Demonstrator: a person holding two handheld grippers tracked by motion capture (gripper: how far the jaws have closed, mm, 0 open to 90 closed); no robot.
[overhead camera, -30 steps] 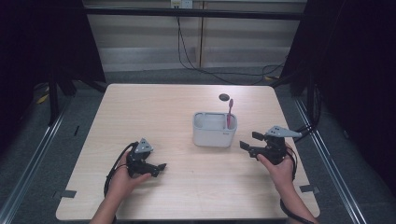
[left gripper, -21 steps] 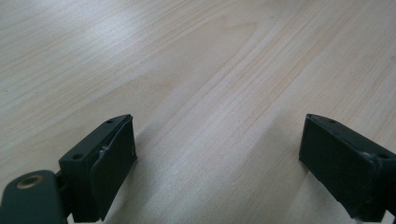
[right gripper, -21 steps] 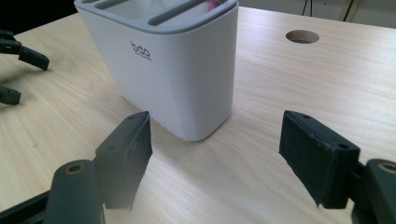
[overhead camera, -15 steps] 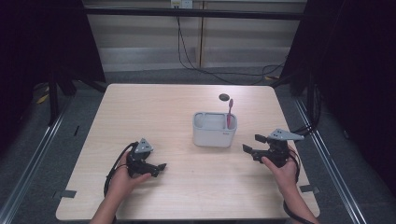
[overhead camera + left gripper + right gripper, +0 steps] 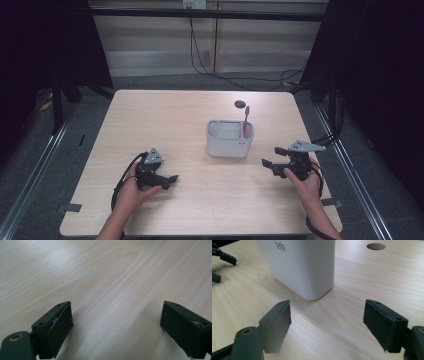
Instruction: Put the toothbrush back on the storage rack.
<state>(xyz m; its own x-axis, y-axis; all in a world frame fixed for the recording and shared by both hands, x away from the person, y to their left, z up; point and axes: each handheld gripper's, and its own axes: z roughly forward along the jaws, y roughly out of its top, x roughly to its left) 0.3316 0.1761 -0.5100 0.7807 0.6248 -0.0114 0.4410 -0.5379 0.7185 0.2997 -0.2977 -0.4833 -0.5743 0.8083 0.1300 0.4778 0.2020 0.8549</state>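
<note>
1. Bench (image 5: 165, 115): a light wood-grain top with a small round hole (image 5: 240, 104) toward 12 o'clock; the same hole lies at the upper right of the right gripper view (image 5: 376, 246).
2. White holder (image 5: 230, 138): a rounded rectangular container standing upright near the bench centre, slightly toward 1 o'clock. In the right gripper view its wall (image 5: 304, 267) rises just beyond the jaws and carries small grey lettering, too cropped to read.
3. Right gripper (image 5: 272, 165): held in the person's right hand (image 5: 303, 180) at 4 o'clock from the holder, apart from it. Jaws spread wide, with bare bench between them (image 5: 327, 323).
4. Left gripper (image 5: 169, 181): held in the left hand (image 5: 131, 190) at 7 o'clock from the holder, well apart from it. Jaws parted wide over bare wood (image 5: 116, 325), gripping nothing.
5. Pink toothbrush (image 5: 246, 121): standing nearly upright in the holder's right-hand end, its head above the rim.
</note>
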